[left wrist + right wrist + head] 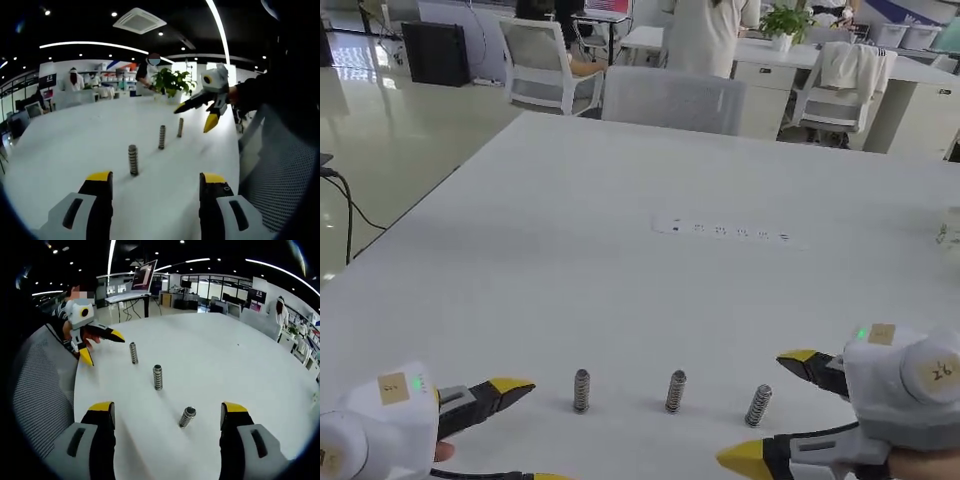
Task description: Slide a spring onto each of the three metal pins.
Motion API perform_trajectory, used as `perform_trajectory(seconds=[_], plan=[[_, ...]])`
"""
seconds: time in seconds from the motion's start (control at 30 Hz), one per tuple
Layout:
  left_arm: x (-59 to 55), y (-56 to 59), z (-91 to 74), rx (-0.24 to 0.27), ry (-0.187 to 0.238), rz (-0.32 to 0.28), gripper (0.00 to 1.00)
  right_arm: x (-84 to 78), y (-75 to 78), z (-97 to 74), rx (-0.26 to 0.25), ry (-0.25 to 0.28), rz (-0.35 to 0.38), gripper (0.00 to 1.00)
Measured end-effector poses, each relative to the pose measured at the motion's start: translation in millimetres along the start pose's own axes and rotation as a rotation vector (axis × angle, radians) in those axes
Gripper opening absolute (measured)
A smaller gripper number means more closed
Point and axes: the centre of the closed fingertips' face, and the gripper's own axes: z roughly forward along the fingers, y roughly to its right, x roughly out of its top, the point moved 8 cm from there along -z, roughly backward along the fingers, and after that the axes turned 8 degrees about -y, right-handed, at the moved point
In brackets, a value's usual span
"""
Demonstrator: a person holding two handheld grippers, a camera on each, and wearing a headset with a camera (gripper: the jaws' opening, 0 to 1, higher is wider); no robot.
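Three grey coiled metal springs (676, 391) stand in one row on the white worktop (620, 280), the rightmost leaning. The yellow-tipped left tool (156, 177) and right tool (168, 406) flank them, both spread, gripping nothing.

Table (620, 260): plain white, no pattern.
Left spring (581, 390), middle spring (675, 391), right spring (758, 405): dull silver-grey, striped by darker coil lines.
Left gripper (156, 177): black jaws with yellow tips, pale grey shells behind; white body in head view, tan sticker, green light.
Right gripper (168, 407): black jaws, yellow tips, pale grey shells; white body, tan stickers with dark handwriting, green light.
Chair back (280, 170): grey mesh, fine dotted weave.
Plant (172, 82): green leaves.
Floor (390, 130): pale cream, glossy.
Ceiling (100, 30): dark, crossed by white light strips and dots.
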Motion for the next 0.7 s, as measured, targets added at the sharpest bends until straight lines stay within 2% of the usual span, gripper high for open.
perform_trajectory(seconds=[0.33,0.6,0.7], plan=[[-0.2,0.4,-0.1,0.005,0.003,-0.012,0.67,-14.6,-1.8,-3.2,-0.017,0.043,0.009,0.87],[0.3,0.1,0.1,0.011,0.009,-0.02,0.68,-20.0,-4.1,-4.9,-0.027,0.098,0.018,0.86],[-0.1,0.5,0.4,0.013,0.009,-0.022,0.68,-21.0,-4.0,-4.1,-0.035,0.101,0.014,0.87]])
